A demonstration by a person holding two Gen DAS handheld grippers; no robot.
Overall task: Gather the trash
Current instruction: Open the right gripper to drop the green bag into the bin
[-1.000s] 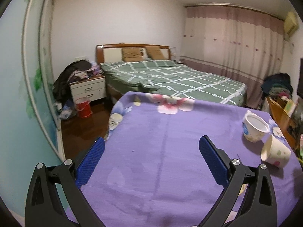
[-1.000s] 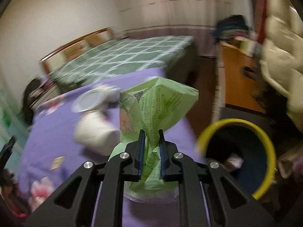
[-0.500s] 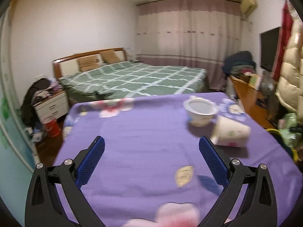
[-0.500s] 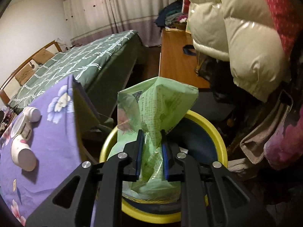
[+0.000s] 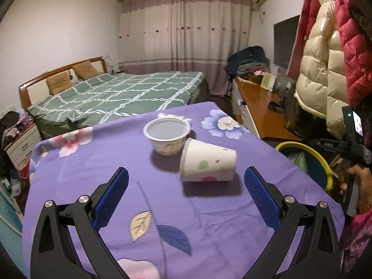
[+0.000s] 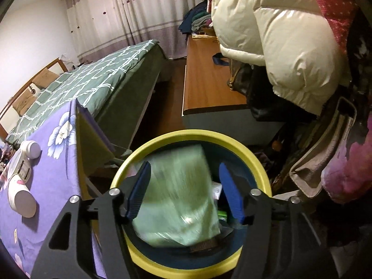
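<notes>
Tools: right tool (image 6: 184,189) wide over bin (image 6: 251,155), green bag (image 6: 179,197) inside | left tool (image 5: 186,195) wide above tipped cup (image 5: 208,164)

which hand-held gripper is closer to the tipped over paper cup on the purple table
Left. The left hand-held gripper is open just in front of the tipped paper cup. The right hand-held gripper is open over the yellow-rimmed bin, off the table's edge.
</notes>
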